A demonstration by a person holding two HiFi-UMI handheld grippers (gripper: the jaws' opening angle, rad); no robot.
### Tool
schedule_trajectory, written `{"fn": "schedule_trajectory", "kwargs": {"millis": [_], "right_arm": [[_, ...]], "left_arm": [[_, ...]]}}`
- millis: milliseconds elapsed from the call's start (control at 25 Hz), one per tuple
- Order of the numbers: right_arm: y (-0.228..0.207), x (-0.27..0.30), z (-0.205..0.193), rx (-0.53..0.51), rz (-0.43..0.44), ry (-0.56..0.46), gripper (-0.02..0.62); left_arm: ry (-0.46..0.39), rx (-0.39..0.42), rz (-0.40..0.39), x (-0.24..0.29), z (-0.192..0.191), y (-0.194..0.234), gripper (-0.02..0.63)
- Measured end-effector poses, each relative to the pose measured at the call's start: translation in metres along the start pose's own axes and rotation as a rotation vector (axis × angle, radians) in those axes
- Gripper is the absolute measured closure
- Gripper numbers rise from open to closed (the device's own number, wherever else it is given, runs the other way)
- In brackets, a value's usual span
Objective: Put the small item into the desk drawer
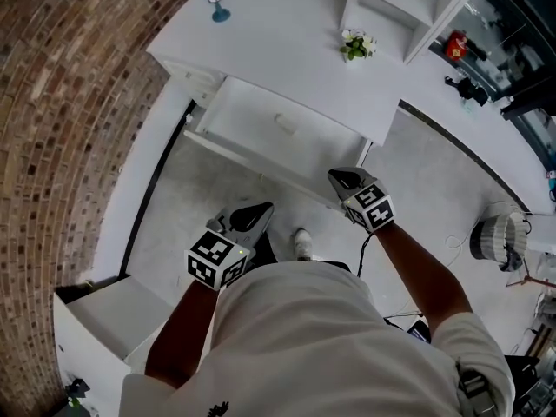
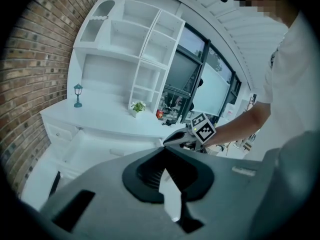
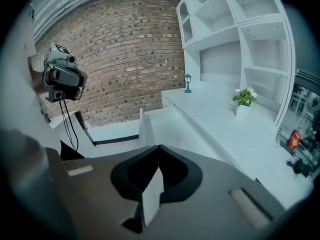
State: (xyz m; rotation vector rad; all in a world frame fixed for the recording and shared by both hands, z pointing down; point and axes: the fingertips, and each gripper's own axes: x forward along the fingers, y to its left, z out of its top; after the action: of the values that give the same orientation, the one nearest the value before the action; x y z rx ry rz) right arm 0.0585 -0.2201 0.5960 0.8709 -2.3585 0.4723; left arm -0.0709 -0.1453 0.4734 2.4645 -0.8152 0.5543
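Observation:
The white desk (image 1: 261, 33) has its drawer (image 1: 261, 137) pulled out. A small pale item (image 1: 287, 122) lies on the drawer's floor; in the left gripper view the same item (image 2: 117, 152) shows faintly. Both grippers hang in front of the drawer over the floor. My left gripper (image 1: 263, 207) is shut with nothing in it, its tips meeting at the left gripper (image 2: 163, 149). My right gripper (image 1: 334, 176) sits close to the drawer's front right corner, also shut and holding nothing, seen as the right gripper (image 3: 159, 146).
A blue lantern figurine (image 1: 215, 3) and a small potted plant (image 1: 357, 46) stand on the desk, beside a white shelf unit (image 1: 408, 7). A brick wall (image 1: 52, 129) runs along the left. A white cabinet (image 1: 95, 320) stands at lower left, a fan (image 1: 495, 237) at right.

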Motion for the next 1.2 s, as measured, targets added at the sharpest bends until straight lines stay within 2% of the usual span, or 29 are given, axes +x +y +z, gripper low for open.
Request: {"fn": "schedule_trajectory", "kwargs": {"millis": [520,920,1200], "right_arm": [[0.057,-0.079,-0.015,-0.051,0.142,-0.030,0.583],[0.084,-0.112,-0.021,-0.060,0.205,-0.052,0.583],[0.087,-0.125,-0.009,-0.055,0.203,-0.094,0.583]], "left_arm": [[0.016,0.012,0.040,0.009,-0.019,-0.056,0.600],[0.020,-0.006,0.064,0.006,-0.029,-0.071,0.600],[0.032,0.000,0.051,0.009,-0.031,-0.080,0.600]]}}
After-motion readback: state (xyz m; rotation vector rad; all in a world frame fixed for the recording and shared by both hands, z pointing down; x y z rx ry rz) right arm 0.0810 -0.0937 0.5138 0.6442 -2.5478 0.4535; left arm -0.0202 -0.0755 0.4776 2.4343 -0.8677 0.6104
